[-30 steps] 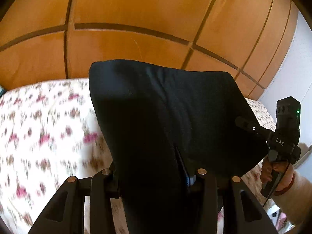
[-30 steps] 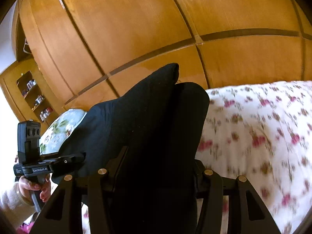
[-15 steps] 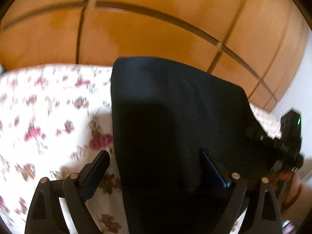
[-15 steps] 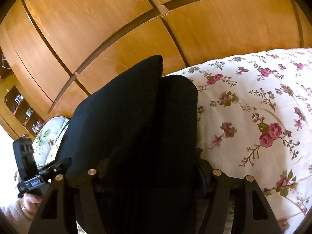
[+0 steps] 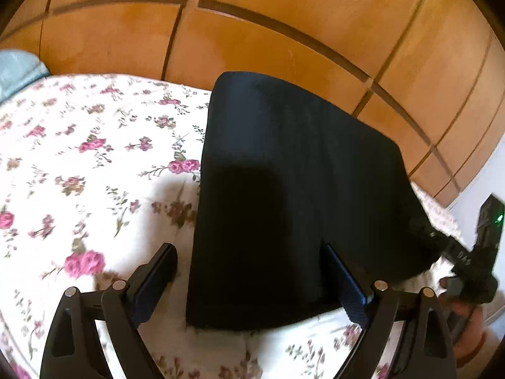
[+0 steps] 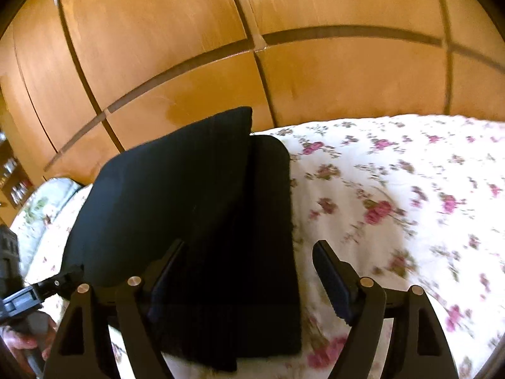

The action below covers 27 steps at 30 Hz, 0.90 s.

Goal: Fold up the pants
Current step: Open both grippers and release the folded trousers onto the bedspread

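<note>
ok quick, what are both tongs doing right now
left tongs: open, around the folded black fabric pants, not gripping
right tongs: open, same

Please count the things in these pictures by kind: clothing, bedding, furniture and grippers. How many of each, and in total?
Clothing: 1, the black pants, folded on the bed.
Bedding: 2, the floral bedsheet and a floral pillow.
Furniture: 1, the wooden wardrobe behind the bed.
Grippers: 2, the left gripper and the right gripper, both open.
Total: 6
</note>
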{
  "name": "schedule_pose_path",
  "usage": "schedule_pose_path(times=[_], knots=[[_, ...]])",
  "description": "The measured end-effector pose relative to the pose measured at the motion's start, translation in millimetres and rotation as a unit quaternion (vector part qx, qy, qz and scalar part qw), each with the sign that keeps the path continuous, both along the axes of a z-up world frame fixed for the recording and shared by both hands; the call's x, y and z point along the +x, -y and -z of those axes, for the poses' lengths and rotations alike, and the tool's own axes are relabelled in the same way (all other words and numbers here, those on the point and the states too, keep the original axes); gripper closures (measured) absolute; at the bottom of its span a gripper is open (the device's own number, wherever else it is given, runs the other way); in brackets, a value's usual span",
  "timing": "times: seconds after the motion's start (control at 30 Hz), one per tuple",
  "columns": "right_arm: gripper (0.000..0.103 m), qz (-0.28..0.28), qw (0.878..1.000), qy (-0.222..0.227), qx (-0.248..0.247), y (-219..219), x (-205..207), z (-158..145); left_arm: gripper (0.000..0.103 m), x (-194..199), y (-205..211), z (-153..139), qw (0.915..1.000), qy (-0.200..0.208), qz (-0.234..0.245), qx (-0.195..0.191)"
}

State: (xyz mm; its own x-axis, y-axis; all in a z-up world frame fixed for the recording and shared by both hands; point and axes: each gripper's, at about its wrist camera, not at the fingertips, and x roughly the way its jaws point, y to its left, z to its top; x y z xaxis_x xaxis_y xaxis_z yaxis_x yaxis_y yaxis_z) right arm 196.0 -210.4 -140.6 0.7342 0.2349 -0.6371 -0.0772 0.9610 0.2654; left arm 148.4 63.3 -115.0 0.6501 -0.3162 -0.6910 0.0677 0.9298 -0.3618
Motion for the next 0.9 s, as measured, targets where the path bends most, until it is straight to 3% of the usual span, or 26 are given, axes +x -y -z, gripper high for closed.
schedule_pose_path(times=[0.4,0.63,0.9], knots=[[0.021,0.041,0.999,0.003,-0.021,-3.5,-45.8,-14.0,0.010,-41.8,0.2,-11.8,0.9984,-0.004,-0.033,0.046],[0.021,0.022,0.999,-0.010,-0.024,-20.3,-78.5,-1.2,0.021,-76.9,12.6,7.4,0.9932,-0.031,-0.034,0.107],[0.021,0.010,1.000,-0.004,-0.010,-33.7,-110.5,6.2,0.021,-115.8,21.8,4.1,0.9906,-0.015,-0.047,0.128]])
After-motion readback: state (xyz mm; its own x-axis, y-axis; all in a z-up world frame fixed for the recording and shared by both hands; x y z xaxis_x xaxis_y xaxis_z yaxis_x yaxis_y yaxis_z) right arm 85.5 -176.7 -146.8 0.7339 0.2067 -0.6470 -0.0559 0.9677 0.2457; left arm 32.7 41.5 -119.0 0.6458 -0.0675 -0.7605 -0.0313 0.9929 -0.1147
